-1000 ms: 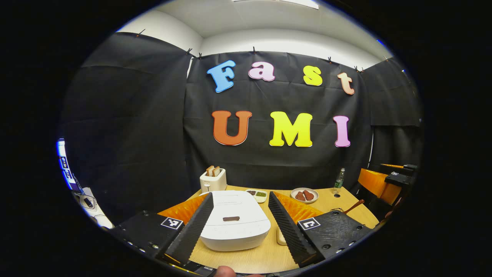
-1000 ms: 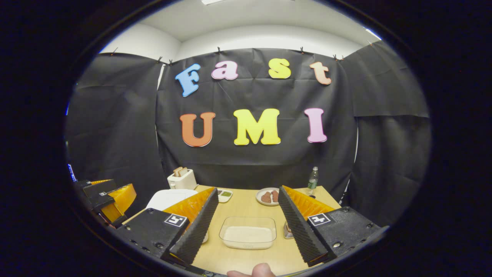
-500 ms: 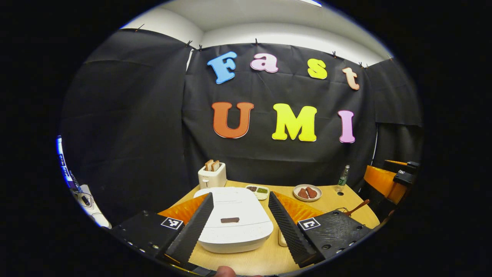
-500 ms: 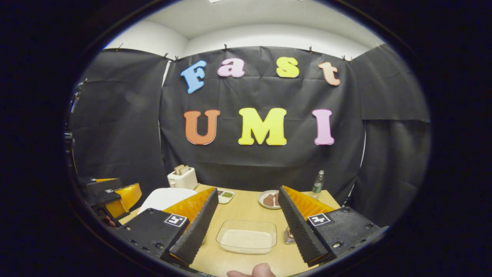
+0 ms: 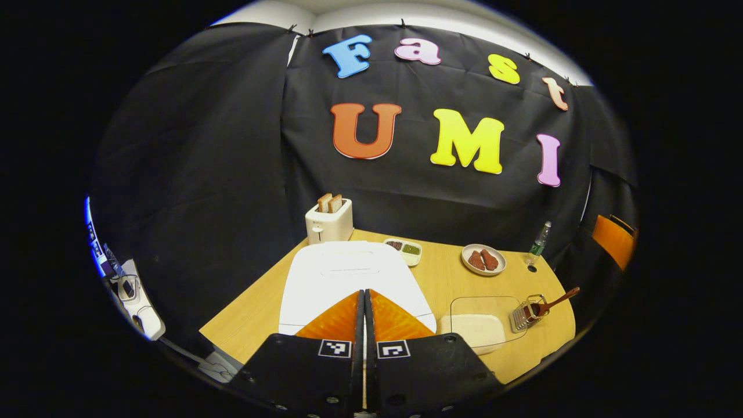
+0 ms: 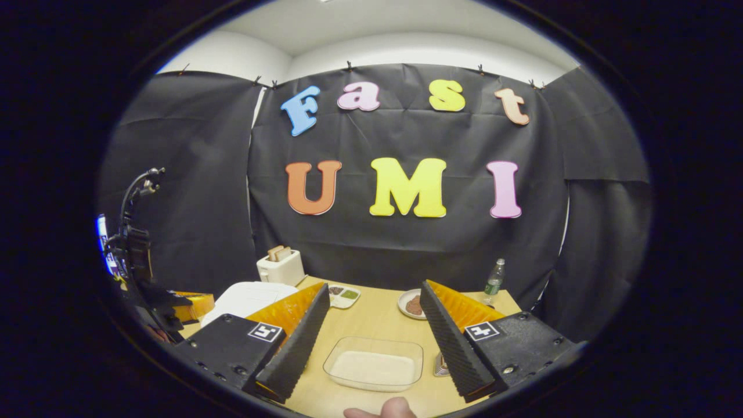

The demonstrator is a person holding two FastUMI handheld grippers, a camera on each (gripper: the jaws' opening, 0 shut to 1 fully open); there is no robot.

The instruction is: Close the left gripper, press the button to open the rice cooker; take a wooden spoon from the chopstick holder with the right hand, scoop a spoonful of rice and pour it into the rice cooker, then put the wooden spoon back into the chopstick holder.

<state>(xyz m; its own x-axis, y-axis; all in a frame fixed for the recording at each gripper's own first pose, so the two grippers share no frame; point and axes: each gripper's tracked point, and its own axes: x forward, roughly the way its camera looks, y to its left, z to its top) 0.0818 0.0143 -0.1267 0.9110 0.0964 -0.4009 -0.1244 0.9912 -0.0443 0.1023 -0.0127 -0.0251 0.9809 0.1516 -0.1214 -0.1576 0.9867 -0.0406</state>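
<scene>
The white rice cooker point(image 5: 348, 270) sits lid down on the wooden table point(image 5: 249, 316). My left gripper point(image 5: 364, 292) is shut with nothing in it and hovers over the cooker's front part, hiding the button. To the right stand a clear container of rice point(image 5: 479, 322) and a wire chopstick holder point(image 5: 524, 313) with the wooden spoon point(image 5: 558, 300) leaning out. My right gripper point(image 6: 374, 288) is open and held above the rice container point(image 6: 374, 364). The holder point(image 6: 441, 366) peeks out beside its right finger. The cooker point(image 6: 246, 296) lies to its left.
At the back stand a white toaster point(image 5: 329, 220) with bread, a two-part sauce dish point(image 5: 404, 249), a plate of meat point(image 5: 483, 259) and a small bottle point(image 5: 540, 237). A stand with a device point(image 6: 136, 244) rises left of the table. A thumb point(image 6: 386, 409) shows at the bottom.
My left gripper has shut, risen and tipped down over the rice cooker. The right gripper has drifted slightly and stays open over the rice container.
</scene>
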